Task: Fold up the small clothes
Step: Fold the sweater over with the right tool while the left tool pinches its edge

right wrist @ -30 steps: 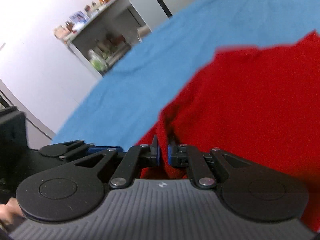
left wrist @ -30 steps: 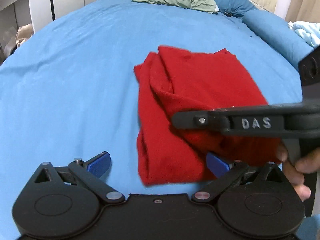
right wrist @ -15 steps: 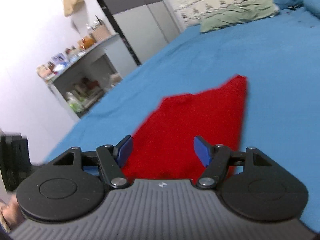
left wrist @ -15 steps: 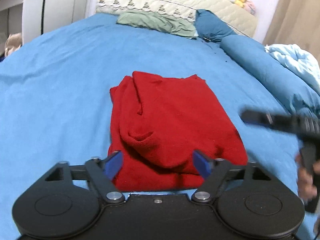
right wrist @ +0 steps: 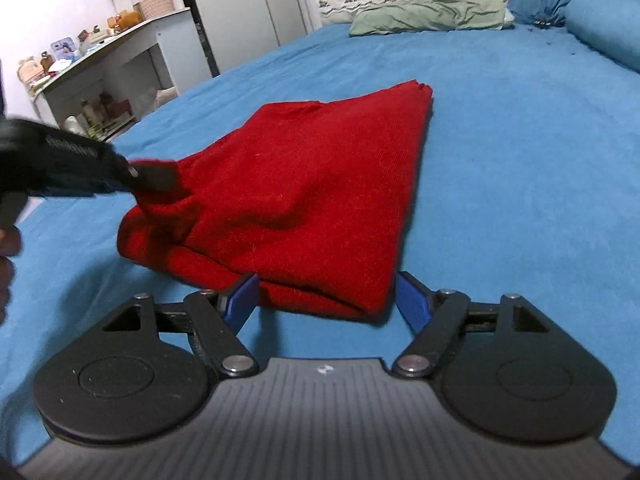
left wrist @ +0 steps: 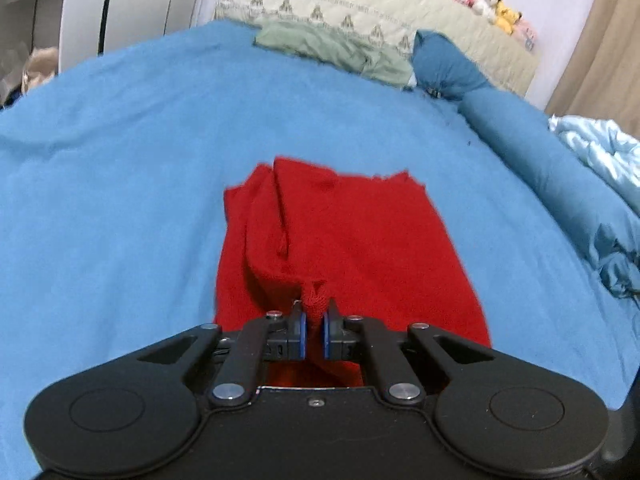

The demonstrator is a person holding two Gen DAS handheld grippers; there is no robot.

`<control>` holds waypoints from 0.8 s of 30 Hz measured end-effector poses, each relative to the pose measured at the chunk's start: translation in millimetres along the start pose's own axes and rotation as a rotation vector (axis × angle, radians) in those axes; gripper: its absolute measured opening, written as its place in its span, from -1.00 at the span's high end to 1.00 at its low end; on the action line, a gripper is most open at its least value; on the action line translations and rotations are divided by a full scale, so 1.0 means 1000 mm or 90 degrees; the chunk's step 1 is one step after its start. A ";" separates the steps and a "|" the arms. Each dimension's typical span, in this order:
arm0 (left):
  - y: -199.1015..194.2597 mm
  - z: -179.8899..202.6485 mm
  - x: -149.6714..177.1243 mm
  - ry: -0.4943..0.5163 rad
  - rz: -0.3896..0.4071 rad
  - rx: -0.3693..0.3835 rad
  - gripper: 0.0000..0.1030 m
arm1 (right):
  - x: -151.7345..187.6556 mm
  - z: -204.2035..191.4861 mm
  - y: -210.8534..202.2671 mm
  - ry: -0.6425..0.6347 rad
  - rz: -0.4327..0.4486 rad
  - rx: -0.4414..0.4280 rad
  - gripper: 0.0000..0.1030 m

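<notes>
A red knit garment [left wrist: 352, 232] lies partly folded on the blue bedsheet [left wrist: 120, 160]. My left gripper [left wrist: 314, 334] is shut on a pinch of the garment's near edge. In the right wrist view the garment [right wrist: 304, 184] fills the middle, and my left gripper [right wrist: 154, 176] grips its left corner. My right gripper [right wrist: 325, 300] is open, its blue pads on either side of the garment's near right corner, low over the sheet.
A green pillow [left wrist: 332, 52], blue pillows [left wrist: 444, 66] and a cream headboard [left wrist: 360, 12] are at the far end. A light-blue quilt [left wrist: 600, 152] lies at the right. A desk with clutter [right wrist: 100, 64] stands left of the bed.
My left gripper closed on the garment's near edge; it was open before. My right gripper let go, opened, pulled back and came down at the near right corner.
</notes>
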State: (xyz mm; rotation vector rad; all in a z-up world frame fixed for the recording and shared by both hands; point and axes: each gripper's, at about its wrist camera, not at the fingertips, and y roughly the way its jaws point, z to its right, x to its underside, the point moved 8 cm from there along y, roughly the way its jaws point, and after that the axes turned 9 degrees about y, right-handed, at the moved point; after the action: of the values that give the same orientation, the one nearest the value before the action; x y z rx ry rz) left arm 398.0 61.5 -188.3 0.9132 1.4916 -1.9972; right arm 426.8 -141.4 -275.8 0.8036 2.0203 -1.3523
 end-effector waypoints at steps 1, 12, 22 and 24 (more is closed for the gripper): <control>-0.005 0.000 -0.005 -0.001 0.013 0.001 0.85 | 0.000 0.000 0.003 0.001 0.005 0.008 -0.75; -0.026 0.001 -0.026 0.014 0.072 -0.010 0.86 | -0.001 -0.003 0.011 -0.042 0.016 0.084 -0.71; -0.002 -0.012 0.041 0.094 0.018 -0.054 0.84 | -0.004 0.032 -0.002 -0.050 0.009 0.148 -0.59; 0.010 -0.012 0.053 0.111 0.004 -0.070 0.81 | -0.005 0.033 -0.002 -0.057 0.003 0.144 -0.59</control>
State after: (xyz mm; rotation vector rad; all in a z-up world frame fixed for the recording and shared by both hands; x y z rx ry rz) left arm 372.6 70.8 -236.7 1.0668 1.6729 -1.8509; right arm 433.3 -173.5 -281.4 0.8288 1.8173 -1.6055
